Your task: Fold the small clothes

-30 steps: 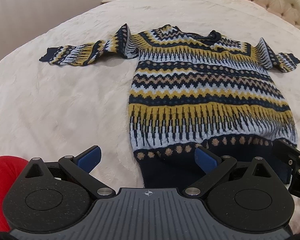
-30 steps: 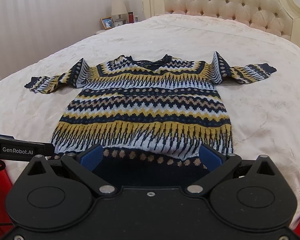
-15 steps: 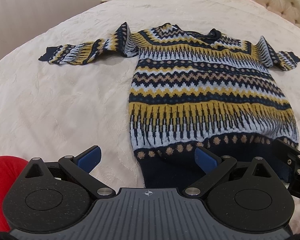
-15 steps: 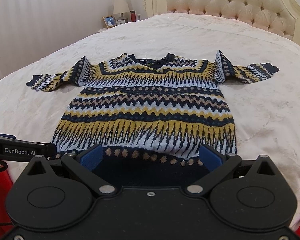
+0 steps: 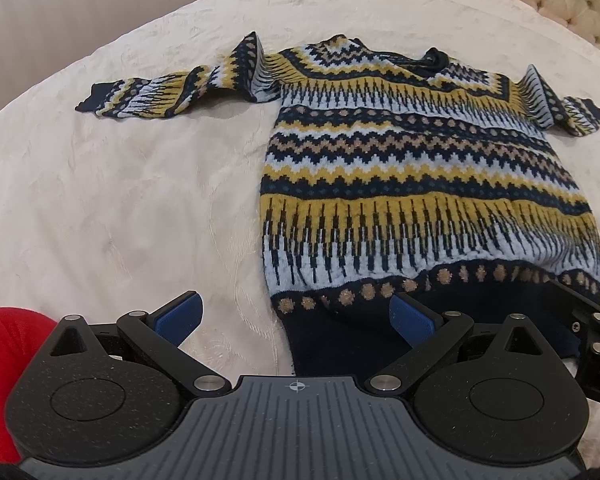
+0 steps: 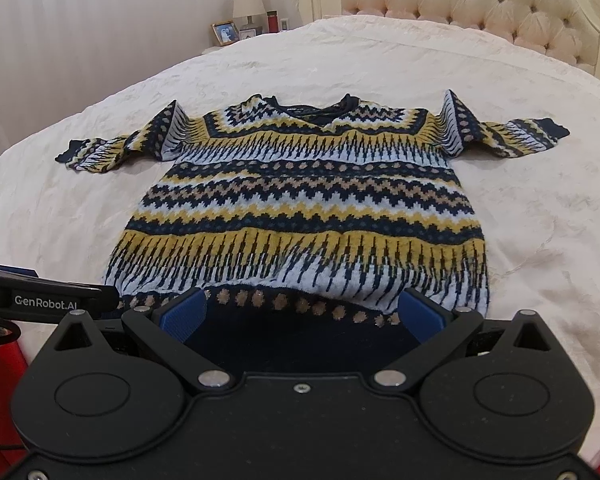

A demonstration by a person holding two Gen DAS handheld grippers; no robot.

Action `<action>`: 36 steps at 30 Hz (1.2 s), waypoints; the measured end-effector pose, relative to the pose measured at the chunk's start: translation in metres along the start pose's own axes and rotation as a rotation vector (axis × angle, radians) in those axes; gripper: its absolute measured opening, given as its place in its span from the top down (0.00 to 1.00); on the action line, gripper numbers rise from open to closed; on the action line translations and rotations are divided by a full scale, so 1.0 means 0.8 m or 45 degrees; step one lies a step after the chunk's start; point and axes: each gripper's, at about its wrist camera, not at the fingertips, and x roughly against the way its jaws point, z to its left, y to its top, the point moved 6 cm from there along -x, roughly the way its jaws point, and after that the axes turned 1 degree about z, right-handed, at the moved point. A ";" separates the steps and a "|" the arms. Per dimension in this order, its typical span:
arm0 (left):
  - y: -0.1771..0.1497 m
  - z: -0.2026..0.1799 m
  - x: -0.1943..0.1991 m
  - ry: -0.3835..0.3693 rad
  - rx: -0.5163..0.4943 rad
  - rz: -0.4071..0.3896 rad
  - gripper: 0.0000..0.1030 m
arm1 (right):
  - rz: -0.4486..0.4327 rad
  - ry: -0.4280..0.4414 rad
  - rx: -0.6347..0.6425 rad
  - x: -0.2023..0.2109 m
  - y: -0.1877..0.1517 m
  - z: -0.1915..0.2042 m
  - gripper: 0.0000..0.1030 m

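Two handheld grippers are held low, side by side, pointing forward. The left gripper [image 5: 296,314] is spread wide, nothing between its blue pads. The right gripper [image 6: 302,312] is likewise spread wide and empty.

So it's a big bed [image 6: 420,64] with a cream, slightly crinkly bedspread and a tufted headboard [image 6: 472,0] at the far end. Lying flat on the bedspread is a knitted sweater [image 6: 300,208] in navy, yellow, tan and pale blue zigzag bands, neck toward the headboard, hem at the near edge. Both sleeves are stretched out sideways, each bunched up a bit at the shoulder.
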 end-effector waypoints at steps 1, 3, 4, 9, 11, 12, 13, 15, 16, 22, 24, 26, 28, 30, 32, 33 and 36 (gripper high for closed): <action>0.000 0.000 -0.001 -0.001 0.001 0.002 0.02 | 0.002 0.005 -0.004 -0.001 0.000 0.000 0.01; 0.001 0.002 -0.003 -0.002 0.003 0.003 0.02 | 0.005 0.018 -0.014 -0.003 0.001 0.000 0.01; 0.001 0.003 -0.004 -0.003 0.004 0.001 0.02 | 0.008 0.022 -0.019 -0.005 0.001 0.000 0.01; 0.008 0.007 -0.008 0.014 -0.006 -0.045 0.02 | 0.004 0.051 -0.034 -0.014 0.006 -0.003 0.01; 0.015 0.009 -0.010 0.017 -0.011 -0.078 0.02 | -0.020 0.063 -0.032 -0.017 0.011 -0.004 0.01; 0.020 0.010 -0.011 0.013 -0.012 -0.096 0.02 | -0.038 0.065 -0.027 -0.019 0.014 -0.005 0.01; 0.024 0.010 -0.012 0.006 -0.013 -0.111 0.02 | -0.054 0.063 -0.018 -0.021 0.017 -0.006 0.01; 0.035 0.012 -0.016 -0.024 -0.007 -0.148 0.02 | -0.074 0.056 0.008 -0.025 0.024 -0.006 0.01; 0.041 0.013 -0.018 -0.040 -0.003 -0.164 0.02 | -0.085 0.053 0.023 -0.029 0.029 -0.007 0.01; 0.089 0.019 -0.038 -0.136 0.027 -0.285 0.02 | -0.142 0.051 0.131 -0.054 0.061 -0.008 0.01; 0.108 0.020 -0.049 -0.163 0.031 -0.316 0.02 | -0.153 0.043 0.171 -0.066 0.073 -0.009 0.02; 0.127 0.021 -0.060 -0.168 0.038 -0.341 0.02 | -0.154 0.031 0.205 -0.079 0.086 -0.011 0.03; 0.146 0.022 -0.072 -0.152 0.035 -0.356 0.02 | -0.135 0.030 0.228 -0.093 0.098 -0.015 0.14; 0.166 0.022 -0.085 -0.128 0.024 -0.378 0.02 | -0.105 0.025 0.241 -0.111 0.112 -0.020 0.21; 0.184 0.021 -0.100 -0.105 0.002 -0.393 0.02 | -0.077 0.026 0.250 -0.129 0.127 -0.027 0.23; 0.192 0.021 -0.108 -0.097 -0.007 -0.398 0.02 | -0.069 0.025 0.254 -0.135 0.134 -0.030 0.27; 0.210 0.017 -0.138 -0.071 -0.044 -0.398 0.02 | -0.058 0.022 0.255 -0.158 0.158 -0.042 0.30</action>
